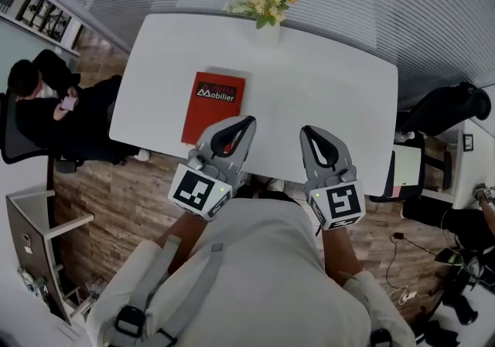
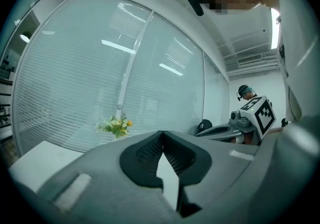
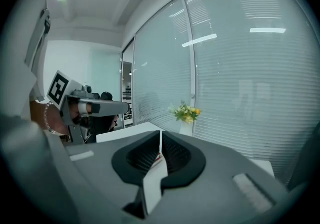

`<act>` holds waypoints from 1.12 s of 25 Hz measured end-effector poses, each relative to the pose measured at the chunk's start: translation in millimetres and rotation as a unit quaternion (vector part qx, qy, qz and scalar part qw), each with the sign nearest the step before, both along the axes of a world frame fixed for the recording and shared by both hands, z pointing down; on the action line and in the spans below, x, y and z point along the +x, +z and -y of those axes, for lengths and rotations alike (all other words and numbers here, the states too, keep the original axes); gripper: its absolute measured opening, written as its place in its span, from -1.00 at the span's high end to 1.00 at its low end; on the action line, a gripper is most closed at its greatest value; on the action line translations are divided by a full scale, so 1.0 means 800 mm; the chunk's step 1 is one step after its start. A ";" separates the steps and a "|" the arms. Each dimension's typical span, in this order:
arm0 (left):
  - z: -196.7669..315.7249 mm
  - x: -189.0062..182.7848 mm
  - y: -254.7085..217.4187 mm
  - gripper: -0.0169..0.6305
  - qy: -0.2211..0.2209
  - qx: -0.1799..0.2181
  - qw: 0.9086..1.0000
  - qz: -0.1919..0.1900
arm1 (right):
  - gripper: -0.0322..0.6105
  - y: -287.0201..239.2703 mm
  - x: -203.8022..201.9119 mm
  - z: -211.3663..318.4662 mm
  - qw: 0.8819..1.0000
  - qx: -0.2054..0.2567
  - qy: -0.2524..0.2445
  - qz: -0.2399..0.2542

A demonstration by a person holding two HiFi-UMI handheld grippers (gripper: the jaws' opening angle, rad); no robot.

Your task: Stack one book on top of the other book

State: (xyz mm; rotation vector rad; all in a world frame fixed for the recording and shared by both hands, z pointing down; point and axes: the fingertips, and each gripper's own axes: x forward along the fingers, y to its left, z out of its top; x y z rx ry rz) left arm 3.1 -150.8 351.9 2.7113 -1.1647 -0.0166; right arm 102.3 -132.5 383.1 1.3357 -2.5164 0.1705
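The left gripper's (image 2: 161,135) fingers (image 2: 142,155) are pressed together, empty; the right gripper's (image 3: 160,134) fingers (image 3: 178,155) are likewise closed on nothing. Both hover over the near edge of the white table (image 1: 332,90). The head view shows the red book (image 1: 213,104), with a black band and white lettering, lying flat left of centre, apart from both. The left gripper view misses it, showing flowers (image 2: 116,126) and blinds (image 2: 75,83).

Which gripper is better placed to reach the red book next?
Left, probably. The left gripper has its tips just beside the red book, while the right gripper hangs farther right over bare table. Both are shut and empty, so either must open first.
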 end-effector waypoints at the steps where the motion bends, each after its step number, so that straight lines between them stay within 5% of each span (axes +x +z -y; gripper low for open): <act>1: -0.001 0.002 -0.006 0.93 0.001 0.004 1.000 -0.001 | 0.86 -0.006 0.003 -0.001 1.000 0.003 0.000 -0.003; 12: -0.017 0.037 -0.043 0.93 0.027 0.028 0.999 0.001 | 0.89 -0.077 0.017 -0.013 0.999 0.034 0.010 0.023; 28: -0.017 0.051 -0.075 0.93 0.027 0.057 0.998 -0.001 | 0.89 -0.098 0.041 -0.026 0.998 0.057 0.013 0.014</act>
